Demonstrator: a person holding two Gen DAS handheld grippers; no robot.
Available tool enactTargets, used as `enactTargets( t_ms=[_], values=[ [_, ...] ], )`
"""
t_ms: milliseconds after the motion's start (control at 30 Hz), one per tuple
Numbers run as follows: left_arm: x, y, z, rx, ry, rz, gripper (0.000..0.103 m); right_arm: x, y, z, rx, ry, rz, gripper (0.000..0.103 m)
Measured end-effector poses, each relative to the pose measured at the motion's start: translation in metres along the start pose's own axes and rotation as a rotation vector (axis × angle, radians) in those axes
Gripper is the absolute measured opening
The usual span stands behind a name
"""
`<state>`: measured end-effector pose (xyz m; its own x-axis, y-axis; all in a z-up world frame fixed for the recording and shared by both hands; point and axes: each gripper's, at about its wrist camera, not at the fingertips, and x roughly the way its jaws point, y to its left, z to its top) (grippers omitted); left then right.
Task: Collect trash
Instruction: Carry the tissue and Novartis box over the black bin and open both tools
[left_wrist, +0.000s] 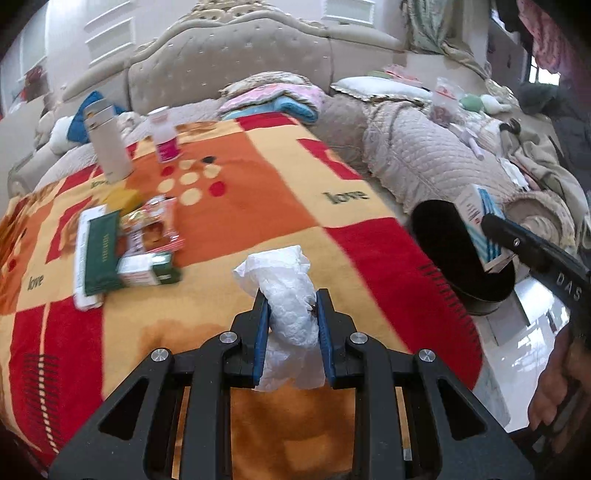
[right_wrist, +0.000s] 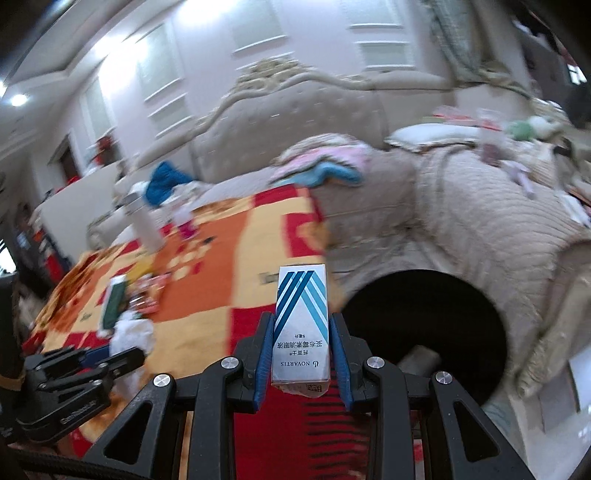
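Observation:
My left gripper (left_wrist: 291, 295) is shut on a crumpled white tissue (left_wrist: 284, 280) and holds it above the red and orange blanket (left_wrist: 258, 206). My right gripper (right_wrist: 301, 321) is shut on a small white box with blue stripes (right_wrist: 301, 325). In the left wrist view that box (left_wrist: 480, 218) hangs over the rim of a round black trash bin (left_wrist: 454, 251) beside the bed. In the right wrist view the black bin (right_wrist: 424, 317) opens just right of the box, and the left gripper (right_wrist: 122, 354) with the tissue (right_wrist: 133, 332) is at lower left.
On the blanket at left lie a green and white packet (left_wrist: 98, 254), snack wrappers (left_wrist: 155, 229) and a small green box (left_wrist: 147, 269). A beige flask (left_wrist: 109, 144) and a pink-labelled bottle (left_wrist: 164, 134) stand further back. A quilt (left_wrist: 424, 147) is heaped on the right.

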<state>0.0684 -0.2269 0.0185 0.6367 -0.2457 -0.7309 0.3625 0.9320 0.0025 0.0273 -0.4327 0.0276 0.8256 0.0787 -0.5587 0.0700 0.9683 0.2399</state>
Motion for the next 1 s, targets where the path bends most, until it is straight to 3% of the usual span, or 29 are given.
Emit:
enactTargets(
  t_ms=[333,533,867,1000],
  values=[
    [0.013,-0.048,0.010,0.073,-0.007,-0.041,0.022,-0.033,-0.079,-0.003,0.178,-0.067,-0.189,0.029],
    [0.030,-0.070,0.023,0.097,-0.003,-0.070,0.022,-0.028,-0.104,-0.004,0.242,-0.050,-0.201,0.029],
    [0.066,-0.122,0.066,0.201,0.004,-0.341,0.022,-0.001,-0.112,-0.001,0.288,-0.022,-0.217,0.029],
    [0.076,-0.139,0.069,0.272,-0.001,-0.355,0.024,0.002,-0.115,0.000,0.304,-0.027,-0.222,0.029]
  ],
)
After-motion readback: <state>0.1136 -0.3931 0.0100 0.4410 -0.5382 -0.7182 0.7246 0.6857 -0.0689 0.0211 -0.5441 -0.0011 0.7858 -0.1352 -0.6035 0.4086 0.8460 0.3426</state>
